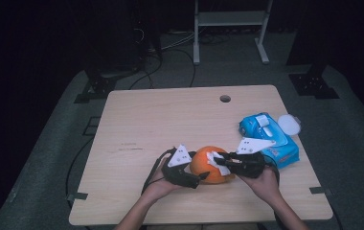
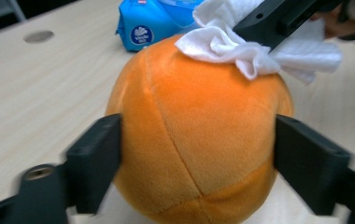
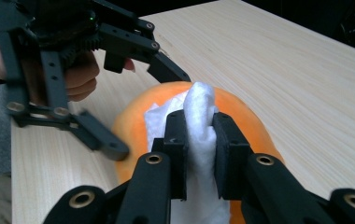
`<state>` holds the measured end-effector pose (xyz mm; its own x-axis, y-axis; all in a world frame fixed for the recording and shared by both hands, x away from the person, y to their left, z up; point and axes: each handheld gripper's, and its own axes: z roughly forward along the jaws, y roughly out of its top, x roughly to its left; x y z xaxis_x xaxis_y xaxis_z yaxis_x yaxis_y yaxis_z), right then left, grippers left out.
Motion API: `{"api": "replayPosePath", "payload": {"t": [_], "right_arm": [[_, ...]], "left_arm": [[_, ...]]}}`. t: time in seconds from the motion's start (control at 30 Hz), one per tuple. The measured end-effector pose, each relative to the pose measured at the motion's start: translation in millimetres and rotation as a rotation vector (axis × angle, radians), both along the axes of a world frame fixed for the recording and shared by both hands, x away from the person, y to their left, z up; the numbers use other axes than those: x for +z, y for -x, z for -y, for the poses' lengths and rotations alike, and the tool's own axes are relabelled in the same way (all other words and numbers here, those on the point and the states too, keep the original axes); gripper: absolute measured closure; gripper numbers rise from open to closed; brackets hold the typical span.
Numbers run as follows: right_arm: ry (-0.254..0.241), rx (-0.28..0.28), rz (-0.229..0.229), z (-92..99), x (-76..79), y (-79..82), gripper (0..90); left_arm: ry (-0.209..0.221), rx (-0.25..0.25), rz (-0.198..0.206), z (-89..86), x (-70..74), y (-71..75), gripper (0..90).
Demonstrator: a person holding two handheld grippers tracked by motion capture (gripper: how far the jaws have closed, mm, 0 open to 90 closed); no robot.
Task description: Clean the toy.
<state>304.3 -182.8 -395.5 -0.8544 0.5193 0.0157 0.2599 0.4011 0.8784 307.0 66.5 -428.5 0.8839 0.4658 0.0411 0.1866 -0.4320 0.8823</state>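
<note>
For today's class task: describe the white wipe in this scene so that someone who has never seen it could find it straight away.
Start at the wooden table and find the orange plush ball near its front edge, between the two grippers. The white wipe lies crumpled on top of that ball, pinched in the right gripper. It is the one soft white cloth, unlike the blue wipes pack and the round white lid beside it.
</note>
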Motion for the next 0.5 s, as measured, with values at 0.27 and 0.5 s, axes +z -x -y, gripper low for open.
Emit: {"api": "replayPosePath", "payload": {"t": [0.27, 0.5], "right_arm": [[0.075, 0.092, 0.069, -34.3, 6.0, 19.4, 76.6], [0.057, -0.035, 0.044, 5.5, 1.9, 1.7, 76.6]], "left_arm": [[-0.086, -0.036, 0.091, 10.4, 3.1, 13.4, 25.7], [-0.034, -0.031, 0.030, 5.2, -0.9, 6.8, 19.4]]}}
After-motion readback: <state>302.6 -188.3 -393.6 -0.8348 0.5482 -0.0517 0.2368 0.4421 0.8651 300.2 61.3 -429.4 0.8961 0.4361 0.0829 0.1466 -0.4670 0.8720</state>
